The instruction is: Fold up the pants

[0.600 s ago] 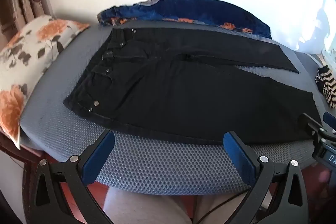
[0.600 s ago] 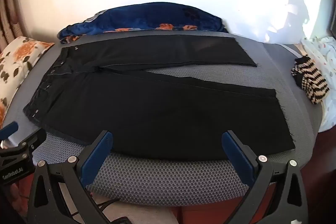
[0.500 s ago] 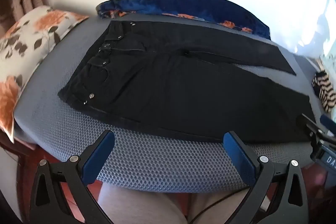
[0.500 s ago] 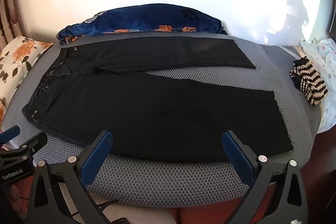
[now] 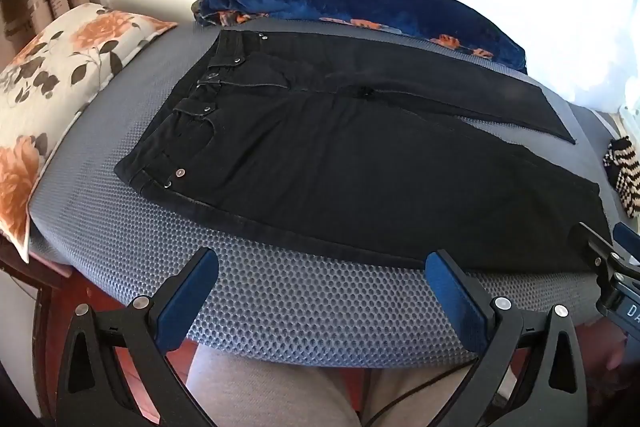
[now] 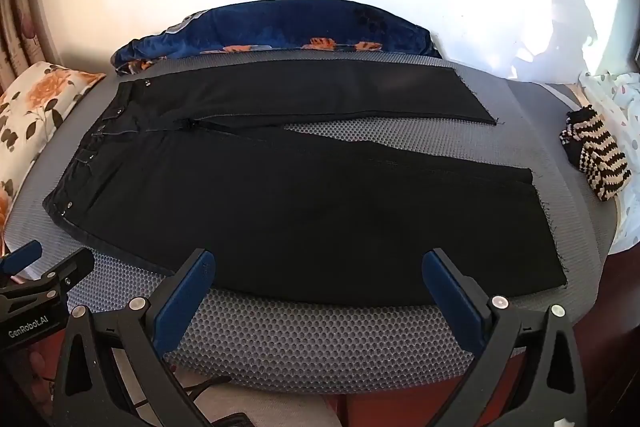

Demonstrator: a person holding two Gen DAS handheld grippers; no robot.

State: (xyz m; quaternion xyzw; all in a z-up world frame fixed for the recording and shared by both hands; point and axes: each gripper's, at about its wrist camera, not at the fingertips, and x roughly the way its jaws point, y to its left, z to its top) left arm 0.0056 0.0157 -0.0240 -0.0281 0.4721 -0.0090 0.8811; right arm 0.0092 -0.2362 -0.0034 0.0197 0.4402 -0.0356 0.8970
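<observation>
Black pants (image 5: 360, 163) lie flat and unfolded on the grey mat (image 5: 280, 307), waistband left, legs splayed apart to the right, and both tools hover at the near edge, left tool (image 5: 320, 291) and right tool (image 6: 320, 291) each with jaws spread wide and empty. To fold well, I'd say pinch the near leg at the waistband corner and the hem (image 6: 548, 227) together, lift just enough to clear the mat, and lay it squarely over the far leg so the seams line up.
</observation>
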